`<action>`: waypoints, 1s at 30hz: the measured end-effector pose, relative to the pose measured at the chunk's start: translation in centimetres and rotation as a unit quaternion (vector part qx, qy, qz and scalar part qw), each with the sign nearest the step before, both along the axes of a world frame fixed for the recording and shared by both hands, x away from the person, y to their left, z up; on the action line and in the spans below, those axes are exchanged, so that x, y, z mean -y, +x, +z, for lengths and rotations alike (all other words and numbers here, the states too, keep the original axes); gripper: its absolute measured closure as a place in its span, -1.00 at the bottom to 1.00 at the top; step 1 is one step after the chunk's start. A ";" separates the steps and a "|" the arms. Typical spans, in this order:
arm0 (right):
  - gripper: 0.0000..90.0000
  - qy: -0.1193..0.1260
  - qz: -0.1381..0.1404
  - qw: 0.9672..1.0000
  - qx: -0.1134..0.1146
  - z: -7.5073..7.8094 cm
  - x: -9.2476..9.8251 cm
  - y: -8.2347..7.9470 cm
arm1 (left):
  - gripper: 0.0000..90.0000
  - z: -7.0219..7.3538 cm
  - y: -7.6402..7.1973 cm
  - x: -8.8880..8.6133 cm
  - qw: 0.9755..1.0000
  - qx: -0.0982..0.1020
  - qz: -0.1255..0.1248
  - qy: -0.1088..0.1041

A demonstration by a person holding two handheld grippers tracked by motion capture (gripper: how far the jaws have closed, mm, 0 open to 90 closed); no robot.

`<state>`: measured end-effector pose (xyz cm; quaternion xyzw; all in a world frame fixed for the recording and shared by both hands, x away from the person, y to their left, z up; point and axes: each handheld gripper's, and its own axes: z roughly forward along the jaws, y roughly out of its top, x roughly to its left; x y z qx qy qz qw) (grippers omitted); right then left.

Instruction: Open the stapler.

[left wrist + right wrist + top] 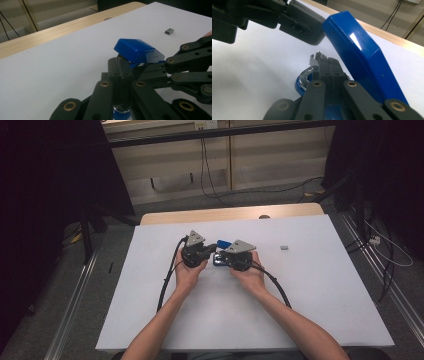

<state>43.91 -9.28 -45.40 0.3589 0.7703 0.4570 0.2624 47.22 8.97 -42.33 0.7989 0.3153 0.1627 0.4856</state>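
1. High view: both tongs meet over the middle of the white desk (pixel 300 310), the left tongs (pixel 212 251) and the right tongs (pixel 222 257) pointing at each other with a blue stapler (pixel 223 243) between them. A small grey block of staples (pixel 284 248) lies well apart, out beyond the right tongs. Judging by that, the stapler has been opened and loading is not yet done.

2. Left gripper view: the left tongs (pixel 121 65) are together, clamped on a thin metal part of the stapler, which I take to be its staple rail. The blue lid (pixel 136 51) stands tilted up just beyond the tips. The right tongs come in from the side, touching or nearly touching the stapler's body. The staples (pixel 169 31) sit far off on the desk.

3. Right gripper view: the right tongs (pixel 327 65) are closed, with the stapler's blue base (pixel 300 86) and shiny metal spring piece (pixel 308 72) right at the tips; whether they pinch that metal I cannot tell. The raised lid (pixel 359 55) leans just beside them.
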 end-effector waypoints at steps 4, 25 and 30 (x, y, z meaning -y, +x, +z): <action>1.00 0.007 -0.002 1.000 0.005 0.2 0.1 0.0 | 1.00 0.0 0.0 0.0 1.000 0.001 0.000 -0.002; 1.00 0.006 -0.006 1.000 0.008 0.3 0.2 -0.1 | 1.00 -1.4 0.4 0.5 1.000 -0.021 0.004 0.016; 1.00 0.006 -0.006 1.000 0.008 0.3 0.2 0.0 | 1.00 -1.6 0.5 0.6 1.000 -0.019 0.001 0.019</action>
